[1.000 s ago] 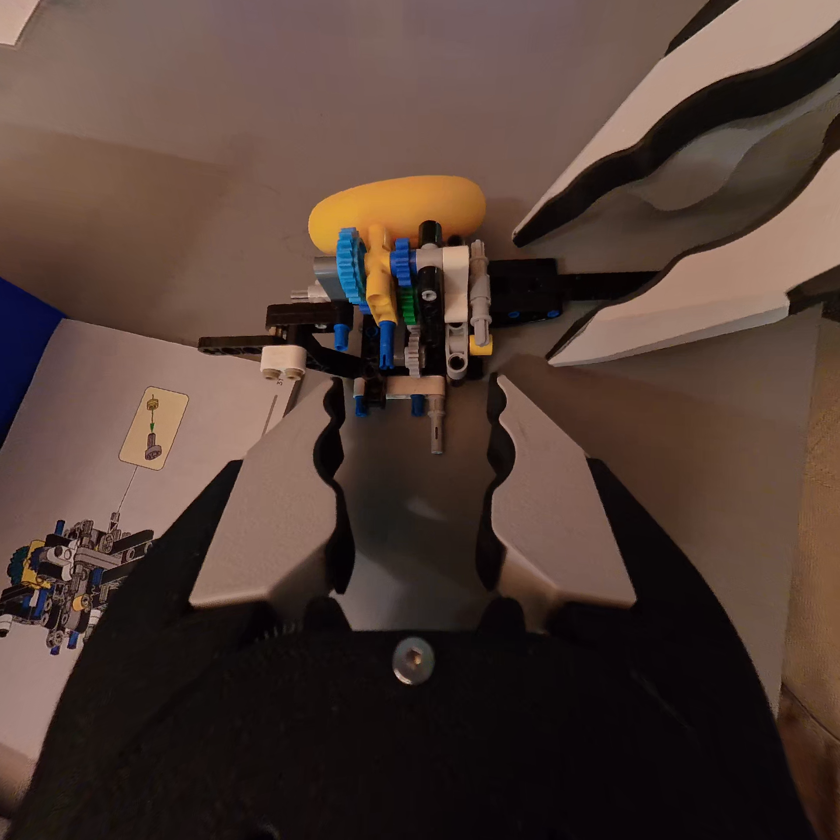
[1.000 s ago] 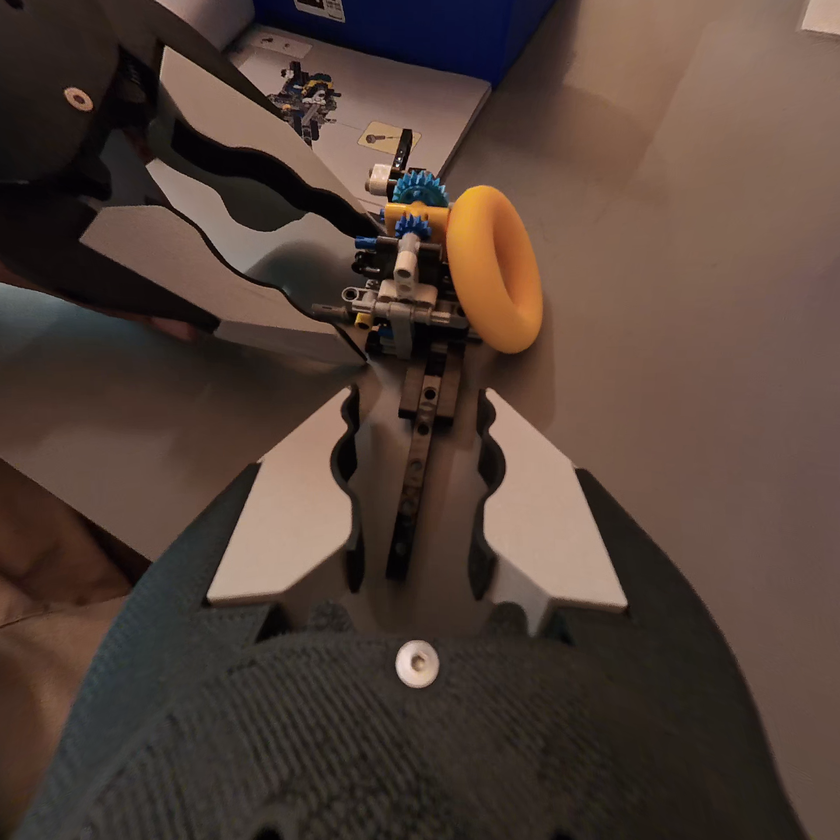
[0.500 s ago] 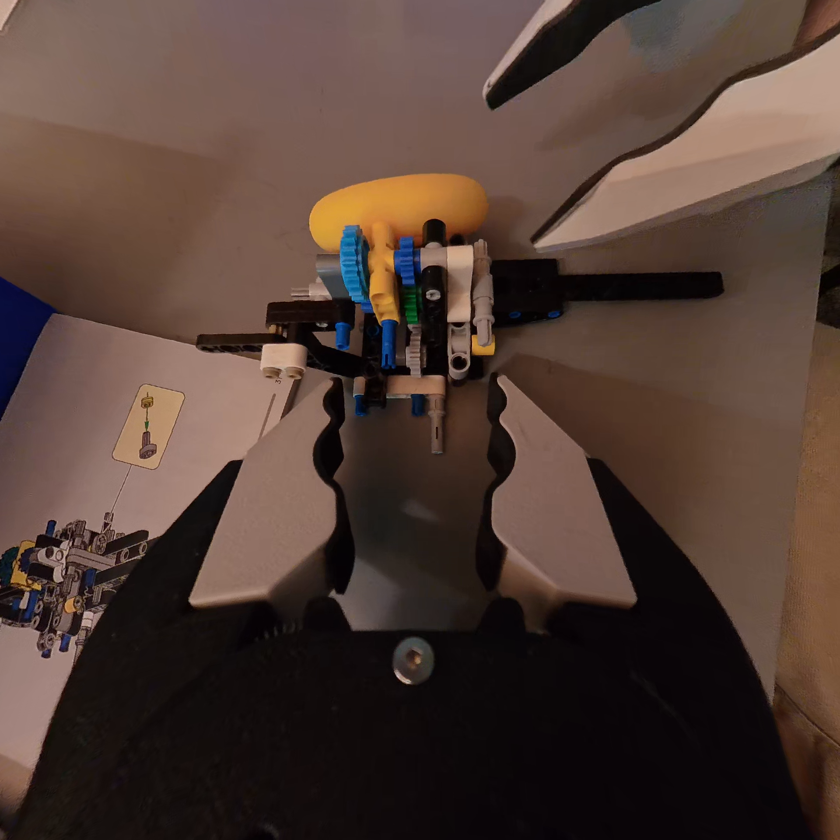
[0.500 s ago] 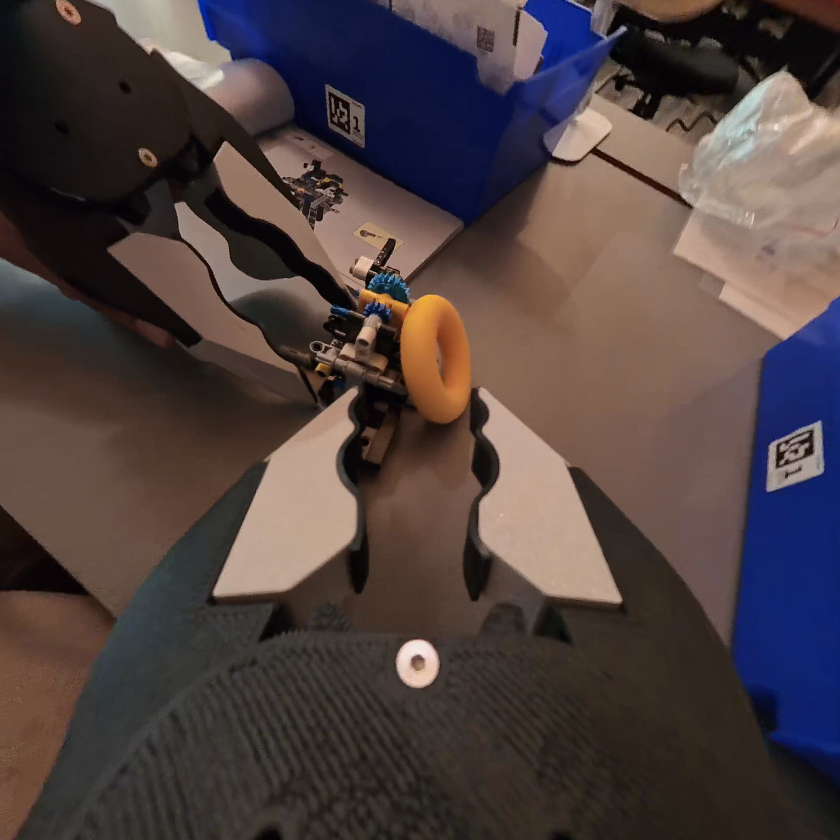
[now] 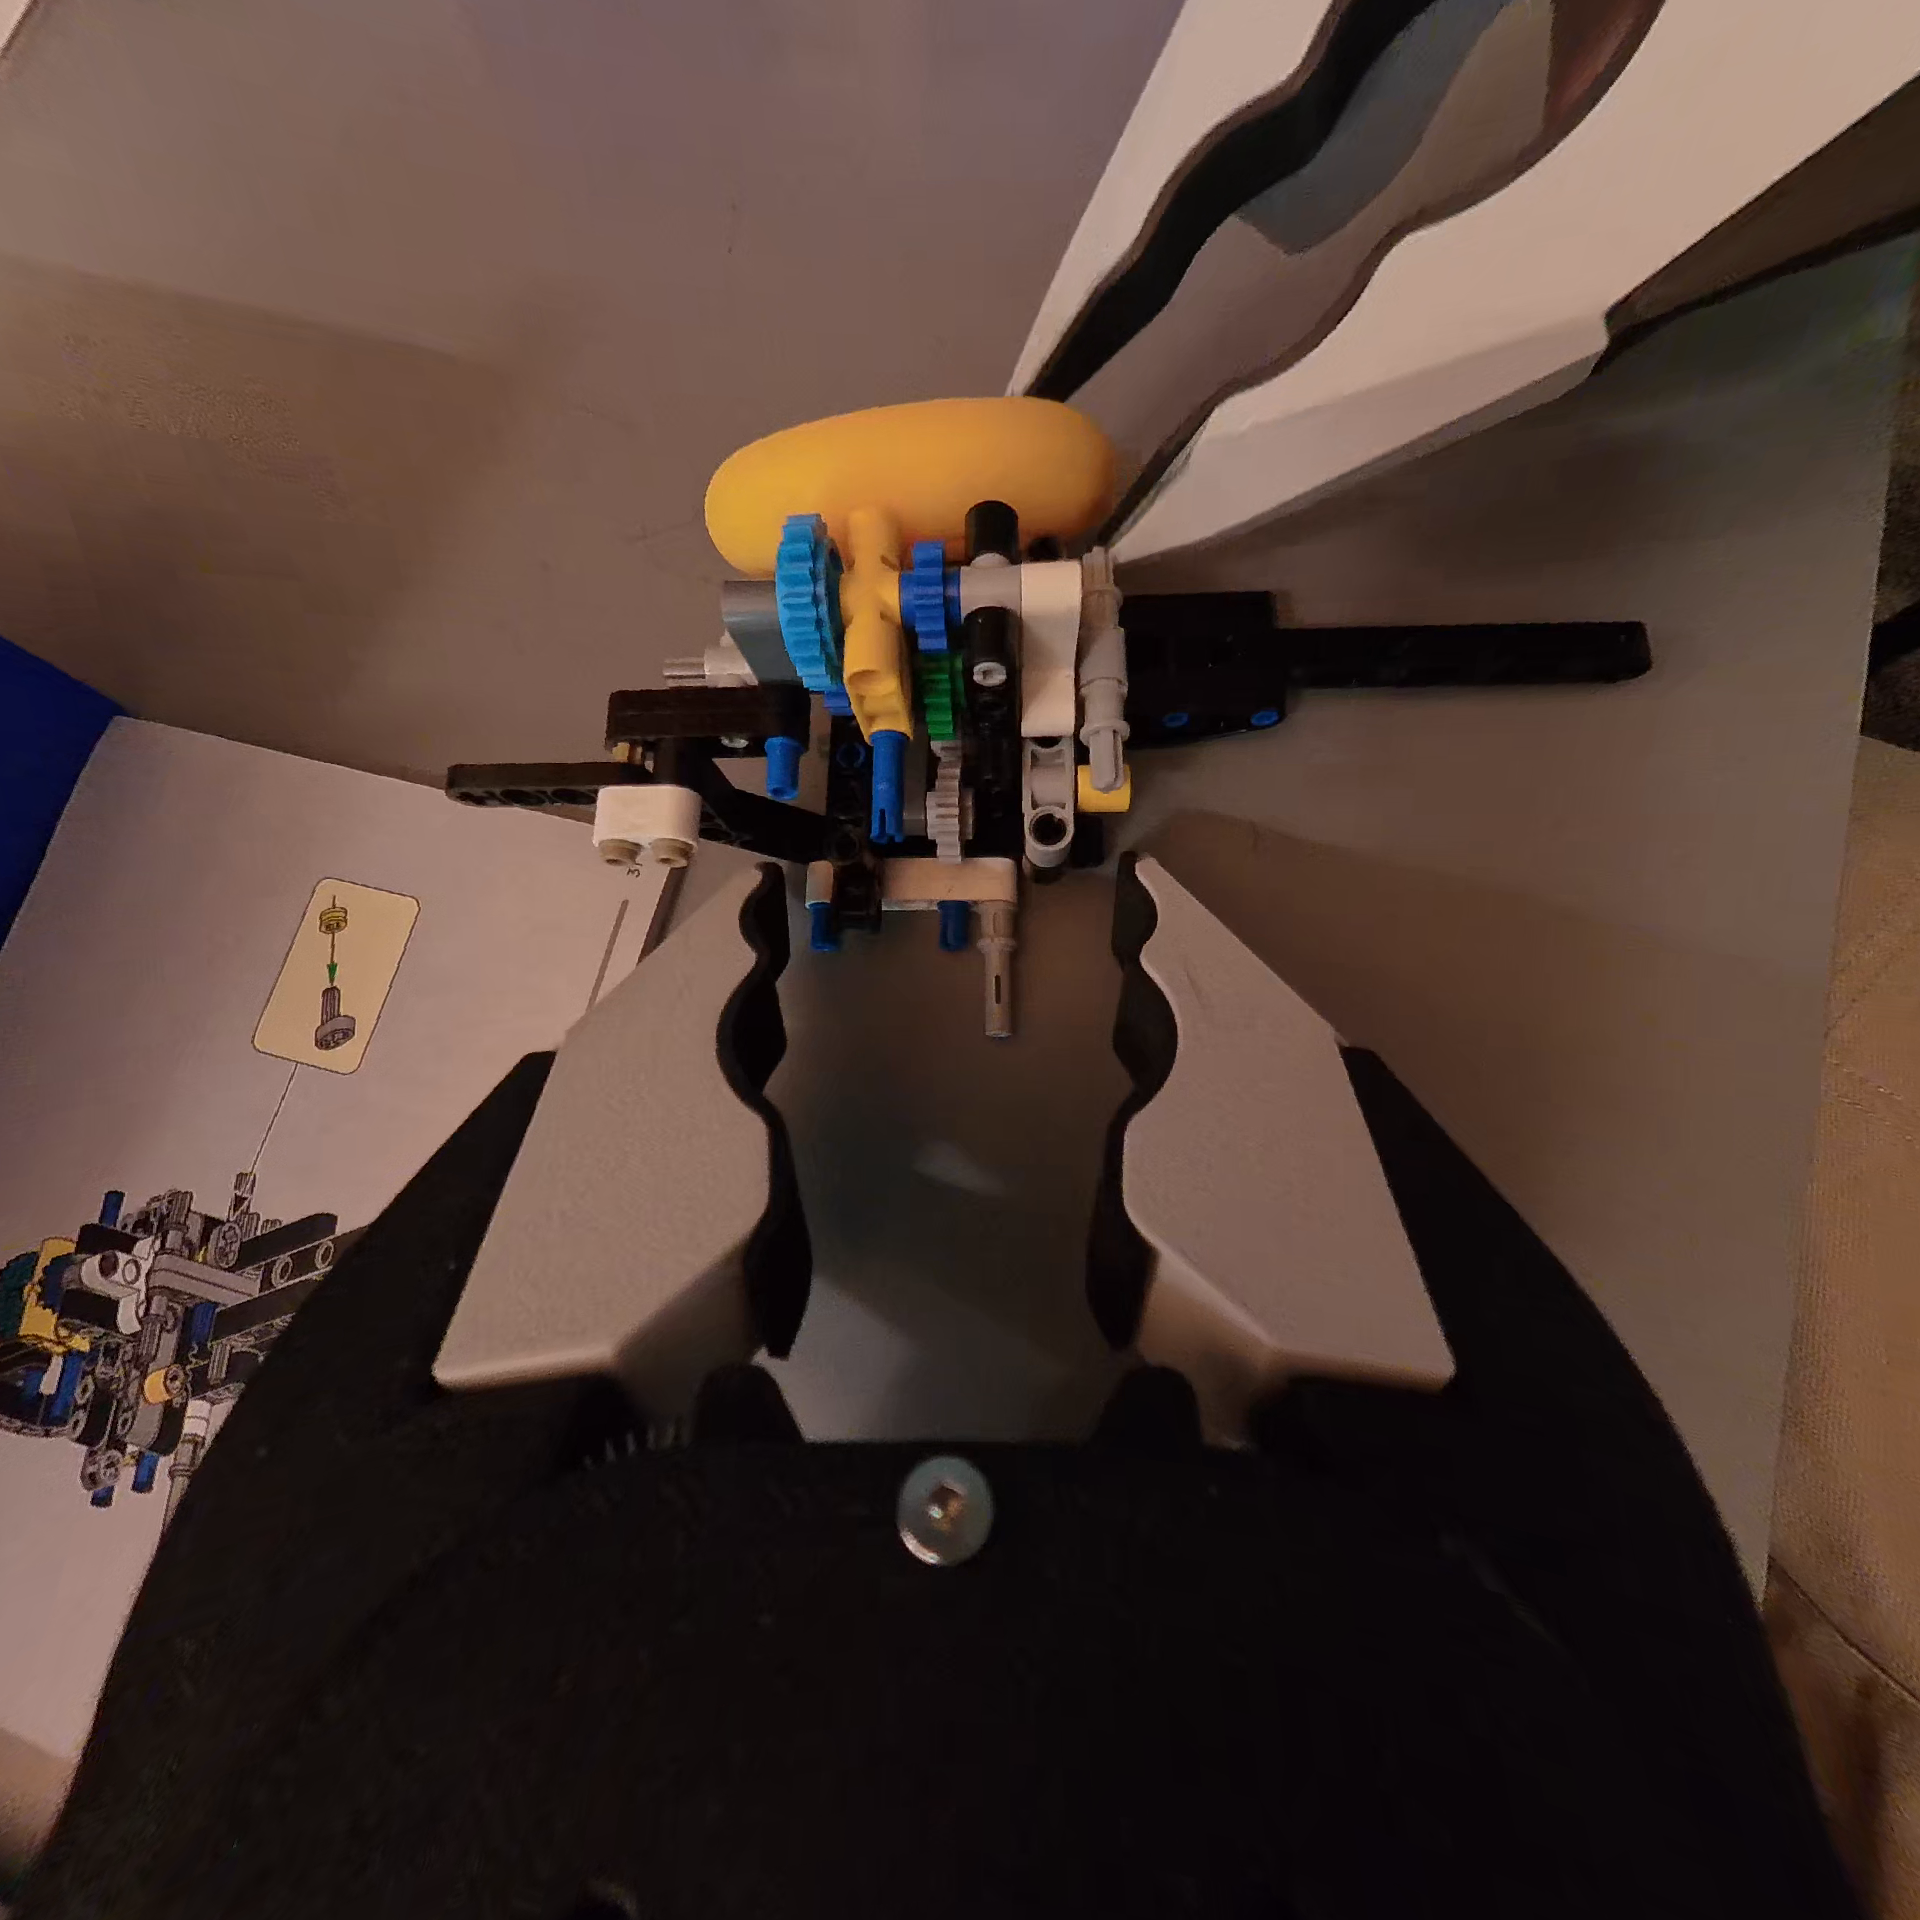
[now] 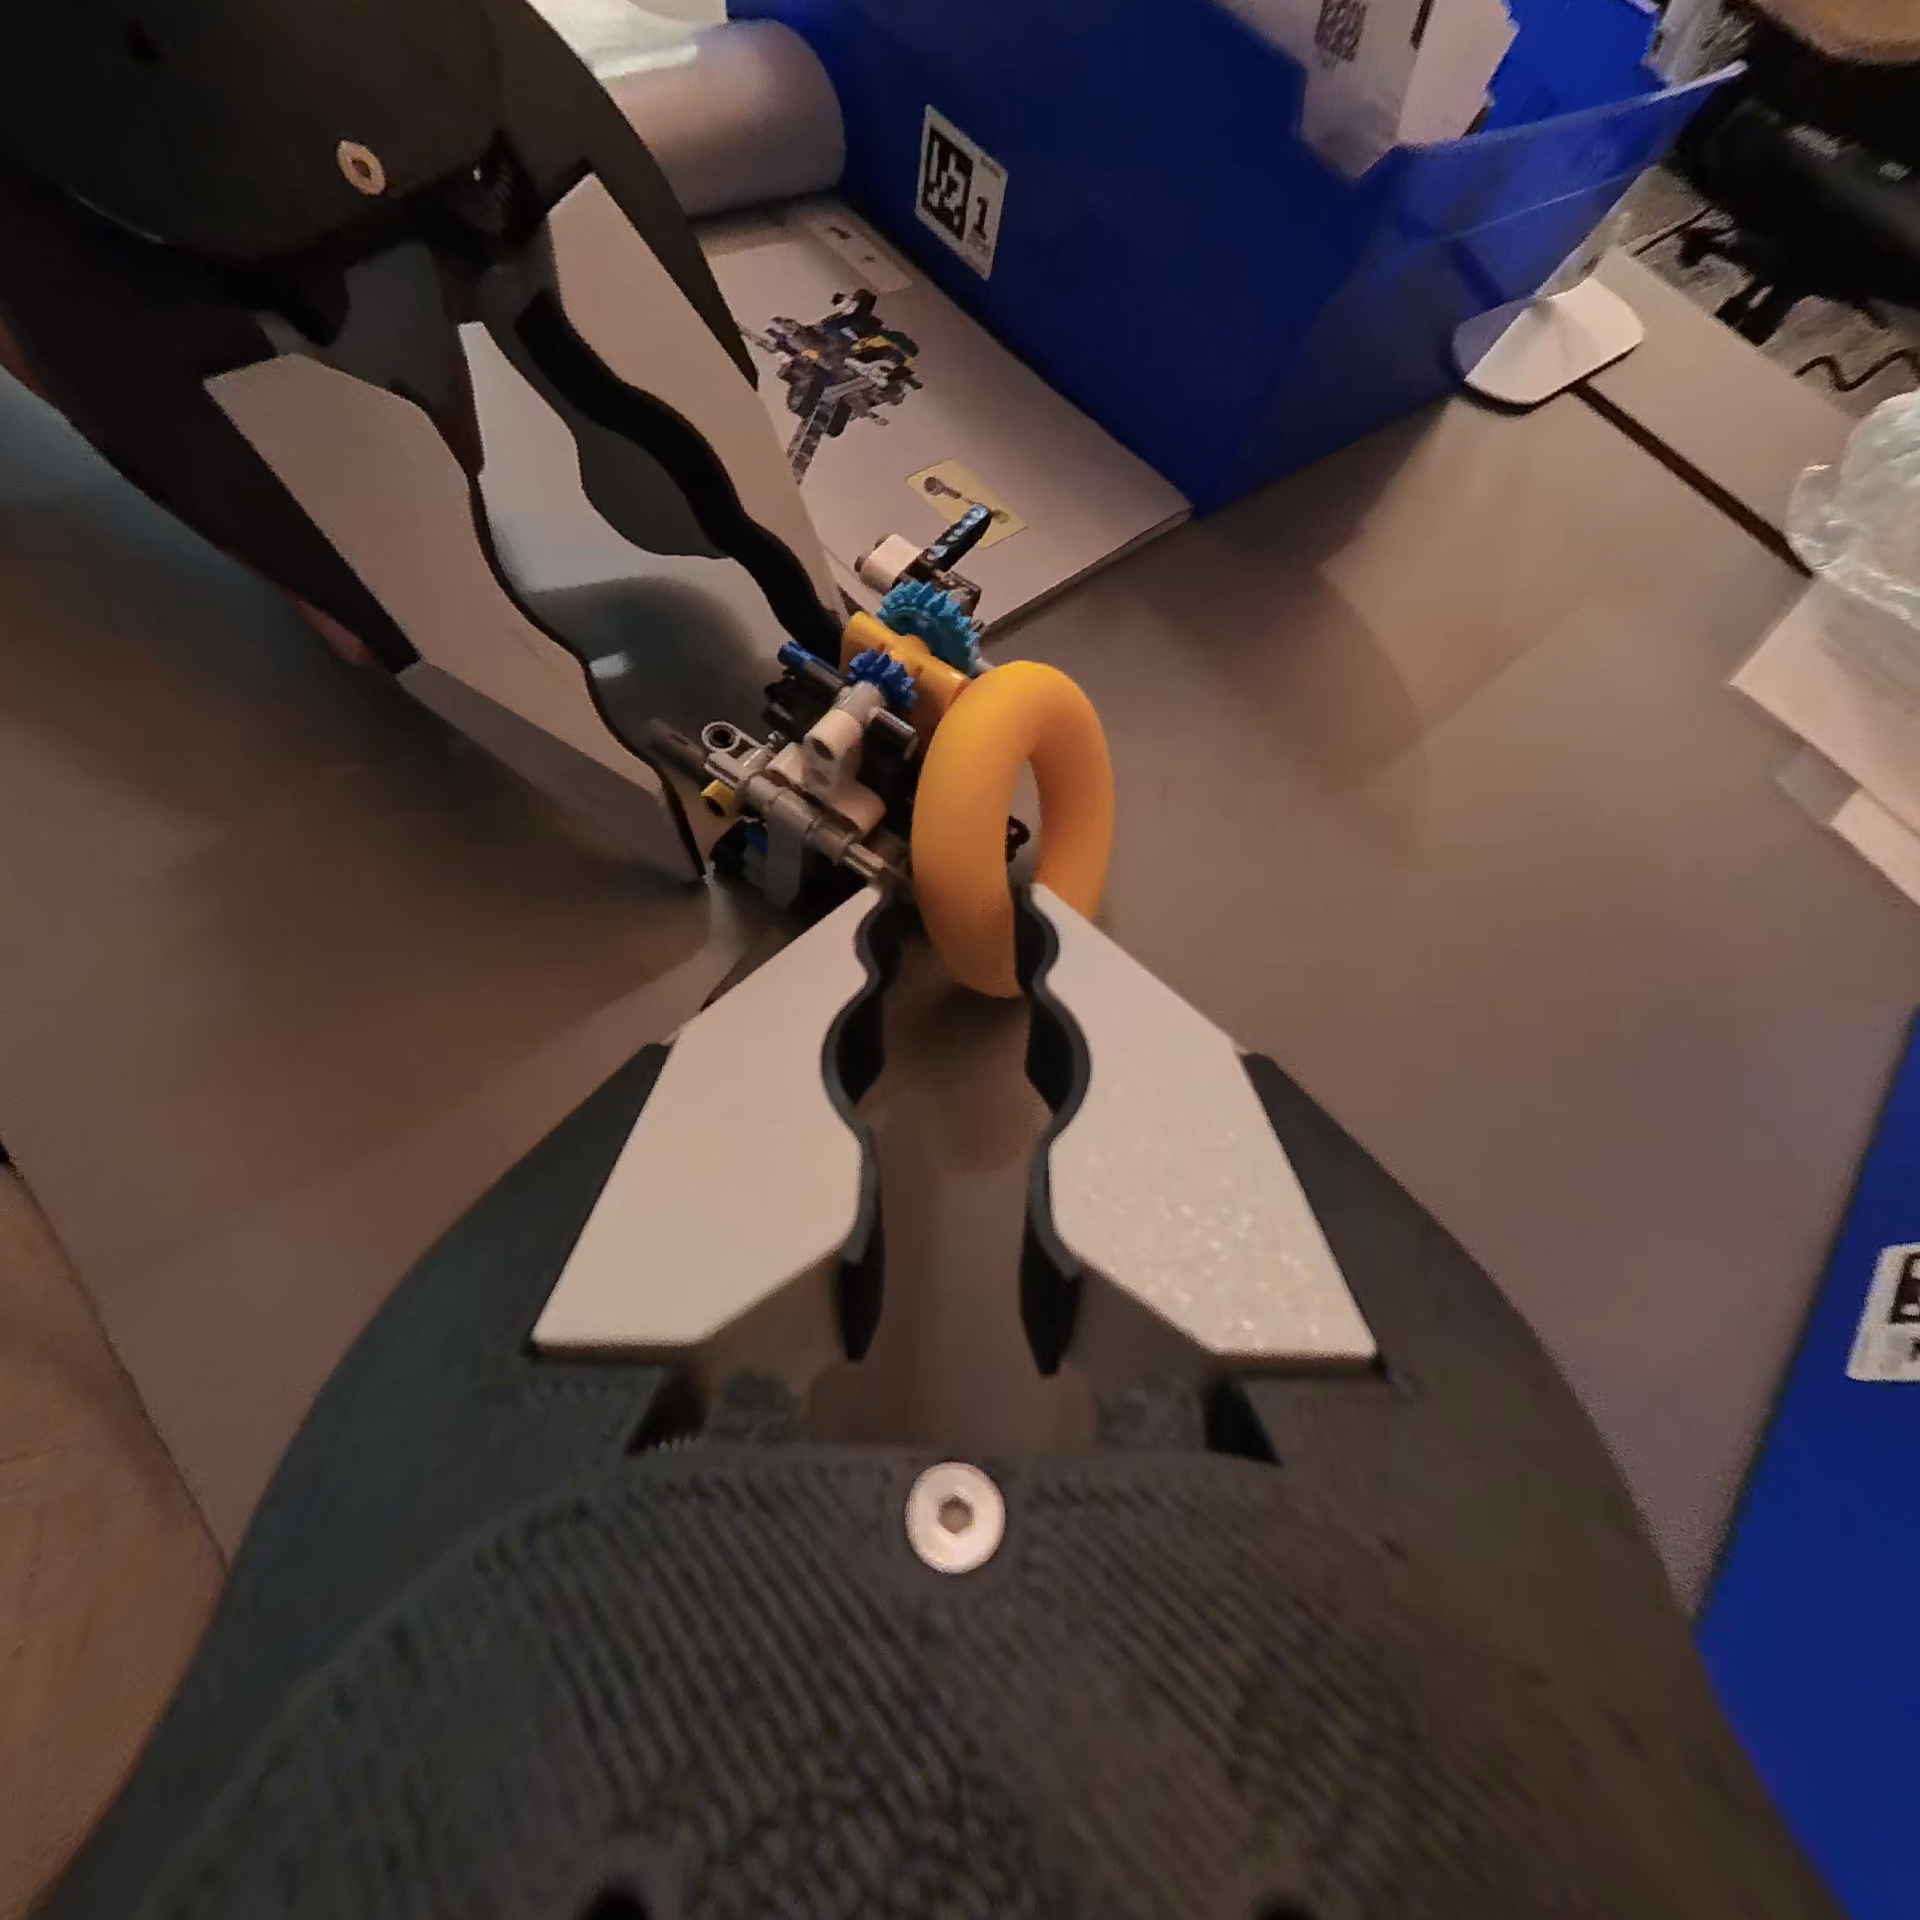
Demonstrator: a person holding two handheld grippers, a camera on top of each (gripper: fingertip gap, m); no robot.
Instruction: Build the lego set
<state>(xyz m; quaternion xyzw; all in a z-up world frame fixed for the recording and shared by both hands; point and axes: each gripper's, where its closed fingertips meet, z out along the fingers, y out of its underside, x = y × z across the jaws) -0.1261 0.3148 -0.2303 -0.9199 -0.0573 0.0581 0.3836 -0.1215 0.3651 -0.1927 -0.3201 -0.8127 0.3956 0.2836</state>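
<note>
The Lego assembly (image 5: 935,717) of black beams, blue and green gears and grey pins stands on the grey table, with a long black beam (image 5: 1455,655) sticking out to the right. A yellow ring (image 5: 904,488) is on its far side. My left gripper (image 5: 951,883) is open and empty, its tips just short of the assembly's near side. My right gripper (image 6: 956,904) has its jaws narrowed onto the near rim of the yellow ring (image 6: 1013,821). In the left wrist view the right gripper (image 5: 1081,468) straddles the ring's right end. The left gripper (image 6: 753,743) also shows in the right wrist view.
An open instruction booklet (image 5: 260,987) lies left of the assembly, under its black arm. A blue bin (image 6: 1195,260) stands behind the booklet, and another blue bin (image 6: 1849,1351) is at the right. A clear plastic bag (image 6: 1870,499) lies far right. The table edge (image 5: 1808,1039) is close on the right. Spacing between my two grippers at the tips: around 7 cm.
My right gripper lifted off the long black beam, swung over to the yellow ring and narrowed its jaws on it. The left gripper and the assembly stayed put.
</note>
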